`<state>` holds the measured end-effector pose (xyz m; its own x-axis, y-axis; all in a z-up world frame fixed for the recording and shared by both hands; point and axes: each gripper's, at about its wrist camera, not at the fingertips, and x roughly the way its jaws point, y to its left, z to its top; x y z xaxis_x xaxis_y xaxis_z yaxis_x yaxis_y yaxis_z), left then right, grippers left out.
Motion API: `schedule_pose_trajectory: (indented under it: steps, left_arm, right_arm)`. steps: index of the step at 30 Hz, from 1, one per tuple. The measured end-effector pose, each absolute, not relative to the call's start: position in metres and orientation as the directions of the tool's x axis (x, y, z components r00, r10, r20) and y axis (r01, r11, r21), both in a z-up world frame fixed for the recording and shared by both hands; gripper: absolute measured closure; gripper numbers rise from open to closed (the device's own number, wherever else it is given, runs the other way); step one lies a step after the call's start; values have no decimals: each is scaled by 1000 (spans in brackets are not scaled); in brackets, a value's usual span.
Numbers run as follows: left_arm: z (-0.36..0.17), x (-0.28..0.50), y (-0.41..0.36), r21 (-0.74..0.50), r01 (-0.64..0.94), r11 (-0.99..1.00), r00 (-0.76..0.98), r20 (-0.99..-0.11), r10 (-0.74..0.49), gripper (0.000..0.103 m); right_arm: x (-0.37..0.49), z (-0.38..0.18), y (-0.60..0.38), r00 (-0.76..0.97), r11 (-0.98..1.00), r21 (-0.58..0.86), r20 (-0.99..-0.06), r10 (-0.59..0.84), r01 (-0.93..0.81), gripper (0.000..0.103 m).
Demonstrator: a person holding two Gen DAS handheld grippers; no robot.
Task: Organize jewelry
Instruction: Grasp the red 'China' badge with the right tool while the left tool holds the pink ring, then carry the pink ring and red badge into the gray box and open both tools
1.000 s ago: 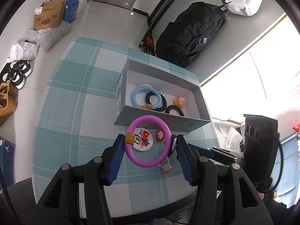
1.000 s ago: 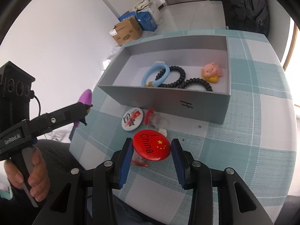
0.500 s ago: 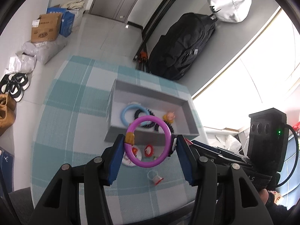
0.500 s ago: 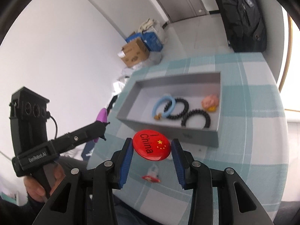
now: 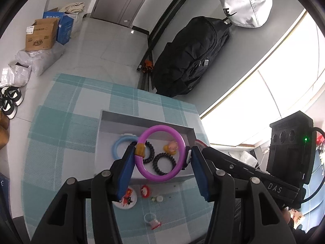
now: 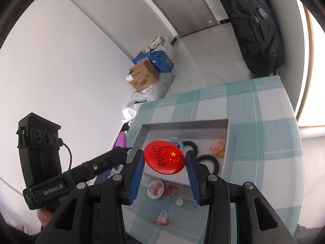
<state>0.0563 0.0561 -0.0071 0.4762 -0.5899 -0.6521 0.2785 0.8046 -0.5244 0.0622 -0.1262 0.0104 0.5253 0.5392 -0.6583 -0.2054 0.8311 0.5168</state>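
- I see the grey box (image 5: 105, 122) on the checked counter (image 5: 61, 142), ahead of and below both claws.
- My left claw (image 5: 162, 158) grips the purple ring (image 5: 161, 153) upright, seemingly above the box.
- My right claw (image 6: 165, 162) clamps the glossy red badge (image 6: 164, 157), face up, probably nearer the box's near wall.

The left tool (image 5: 162, 160) angles downward, its blue pads (image 5: 127, 167) pressed against opposite sides of the purple ring (image 5: 161, 152) it carries. The right tool (image 6: 165, 164) angles downward too, clamped on the red badge (image 6: 164, 157). In the right wrist view, a hand (image 6: 45, 216) wraps the left tool's handle at the lower left.
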Motion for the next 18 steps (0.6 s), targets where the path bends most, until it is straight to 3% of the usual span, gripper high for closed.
schedule_pose_trajectory:
  steps: [18]
  left_arm:
    - [-24, 83, 42, -540, 217, 814, 416, -703, -577, 54]
  right_arm:
    - [92, -5, -137, 510, 856, 500, -707, 491, -131, 63]
